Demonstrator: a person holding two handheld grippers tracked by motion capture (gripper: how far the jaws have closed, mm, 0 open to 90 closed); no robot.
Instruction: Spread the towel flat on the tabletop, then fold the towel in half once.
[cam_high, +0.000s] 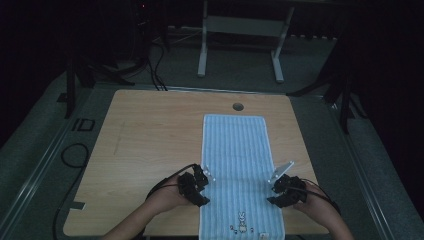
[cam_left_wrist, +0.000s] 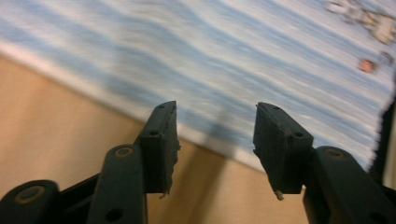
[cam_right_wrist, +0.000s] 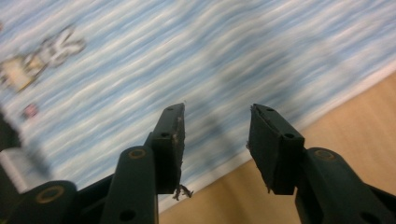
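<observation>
The striped towel is lying flat on the worktop, reaching its near edge. You are holding both left gripper and right gripper jaws half-open, empty. It's soft, light, limp: pinch its long edges.

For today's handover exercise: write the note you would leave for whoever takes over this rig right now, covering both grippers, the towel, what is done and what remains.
Left gripper: open, nothing between the jaws, at the towel's left edge.
Right gripper: open, holding nothing, at the right edge.
Blue striped towel: lies flat and lengthwise on the wooden table, near end with its small printed figures hanging over the front edge.
Done: towel spread out, no fold visible.
Left: probably take both side edges again for whatever handling follows.
</observation>
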